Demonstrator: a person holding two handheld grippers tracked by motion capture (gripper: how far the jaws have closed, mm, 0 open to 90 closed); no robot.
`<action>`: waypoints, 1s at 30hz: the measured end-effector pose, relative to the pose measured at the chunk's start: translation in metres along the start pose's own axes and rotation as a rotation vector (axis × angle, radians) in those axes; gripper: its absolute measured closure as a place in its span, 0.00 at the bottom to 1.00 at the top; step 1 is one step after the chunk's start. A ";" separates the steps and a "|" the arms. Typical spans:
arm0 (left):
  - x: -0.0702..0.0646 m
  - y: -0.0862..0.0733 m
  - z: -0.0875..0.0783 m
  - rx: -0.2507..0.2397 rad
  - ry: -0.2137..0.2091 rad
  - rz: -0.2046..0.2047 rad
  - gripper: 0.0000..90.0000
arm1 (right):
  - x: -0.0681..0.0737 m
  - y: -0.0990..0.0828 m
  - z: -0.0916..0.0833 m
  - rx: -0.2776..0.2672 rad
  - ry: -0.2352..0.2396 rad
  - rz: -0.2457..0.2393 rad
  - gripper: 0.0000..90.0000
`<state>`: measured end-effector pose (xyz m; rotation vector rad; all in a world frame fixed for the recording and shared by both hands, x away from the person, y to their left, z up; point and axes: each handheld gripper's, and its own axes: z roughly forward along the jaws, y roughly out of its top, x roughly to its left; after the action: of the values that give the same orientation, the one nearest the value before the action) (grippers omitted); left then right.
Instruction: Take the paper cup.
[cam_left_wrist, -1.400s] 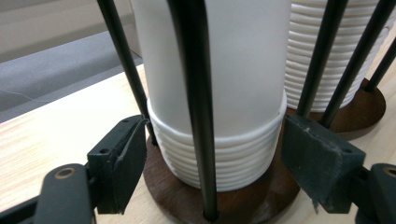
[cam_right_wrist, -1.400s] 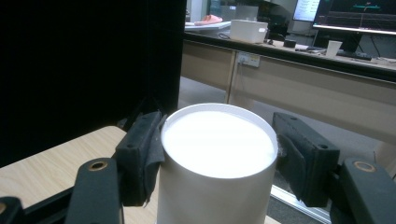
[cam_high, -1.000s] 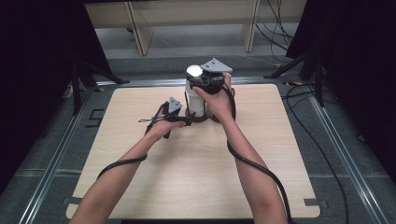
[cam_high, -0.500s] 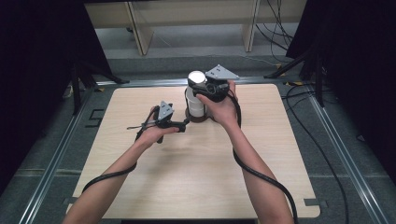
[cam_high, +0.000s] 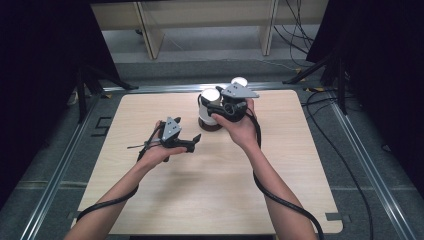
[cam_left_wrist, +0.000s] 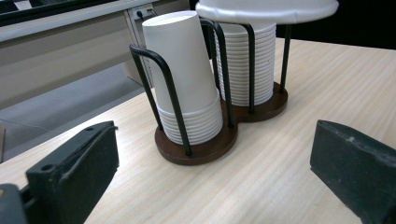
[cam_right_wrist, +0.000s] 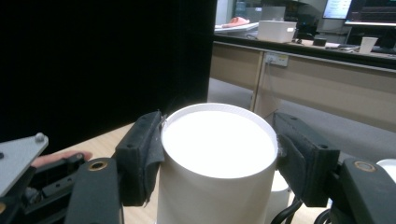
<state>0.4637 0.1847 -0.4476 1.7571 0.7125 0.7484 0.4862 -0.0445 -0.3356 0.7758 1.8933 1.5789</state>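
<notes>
While your right gripper (cam_right_wrist: 217, 154) grips an inverted white paper cup (cam_right_wrist: 217, 163) with both jaws pressed to its sides, your left gripper (cam_high: 192, 142) hangs wide open and empty above the counter (cam_high: 210, 185). At your 12 o'clock stands the wire cup holder (cam_left_wrist: 198, 144): one bay of stacked cups (cam_left_wrist: 187, 79), one of lids (cam_left_wrist: 245, 65).

A lab – black curtains (cam_high: 45, 60), trailing cables (cam_high: 345, 145), monitors (cam_right_wrist: 369, 9) on benches.
</notes>
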 end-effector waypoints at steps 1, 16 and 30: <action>-0.001 -0.001 -0.003 0.003 -0.002 -0.002 0.01 | 0.003 -0.001 -0.001 0.009 0.008 0.026 0.40; -0.017 -0.013 -0.033 0.000 -0.031 -0.027 0.00 | 0.021 -0.033 -0.021 0.031 0.025 0.049 0.40; -0.035 -0.019 -0.053 -0.030 -0.066 -0.005 0.00 | 0.034 -0.061 -0.036 0.047 0.057 0.089 0.40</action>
<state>0.3989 0.1946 -0.4571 1.7438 0.6583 0.6913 0.4316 -0.0526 -0.3921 0.8549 1.9674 1.6316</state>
